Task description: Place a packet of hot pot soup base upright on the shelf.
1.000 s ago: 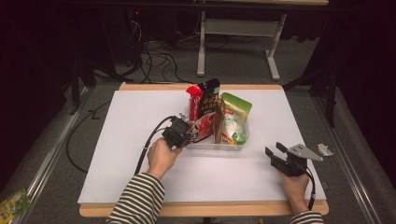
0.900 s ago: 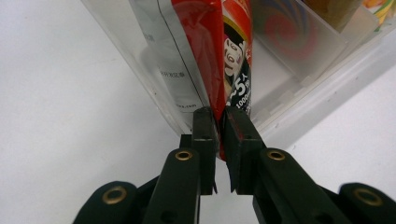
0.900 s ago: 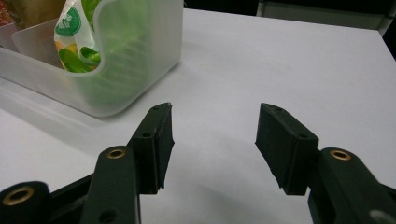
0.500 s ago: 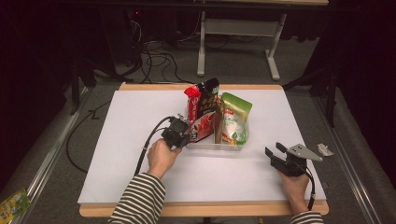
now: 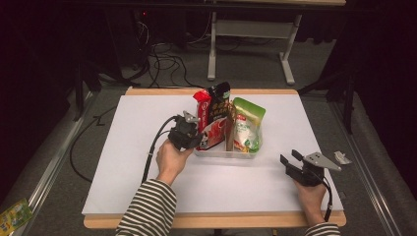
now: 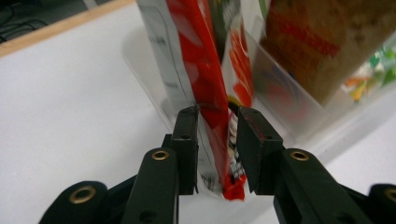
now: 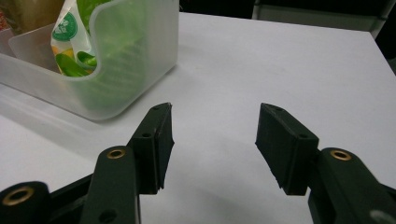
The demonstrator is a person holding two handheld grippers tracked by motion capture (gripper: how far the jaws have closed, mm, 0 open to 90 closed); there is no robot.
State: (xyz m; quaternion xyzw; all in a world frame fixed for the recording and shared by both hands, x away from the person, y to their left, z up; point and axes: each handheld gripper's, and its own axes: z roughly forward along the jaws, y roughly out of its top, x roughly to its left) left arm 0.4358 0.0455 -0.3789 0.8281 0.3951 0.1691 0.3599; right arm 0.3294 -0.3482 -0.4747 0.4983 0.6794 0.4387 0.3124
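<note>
**Risk of slipping and of tipping the bin**

Left claw narrow, pinched on the lower edge of the red packet, with only a small corner of foil between the jaws. Packet standing upright just beyond the claw, inside the clear bin, pressed against the brown packet on the far side.

Probably a weak hold: smooth foil, grip near the edge, so a possible slip at the first pull. Also possible to drag the neighbours, or the light bin itself, if pulled sideways instead of upward.

Right claw wide and empty, low over the counter, with the bin corner just ahead to its side; not steadying the bin, so nothing to stop a slide or a tilt.
</note>
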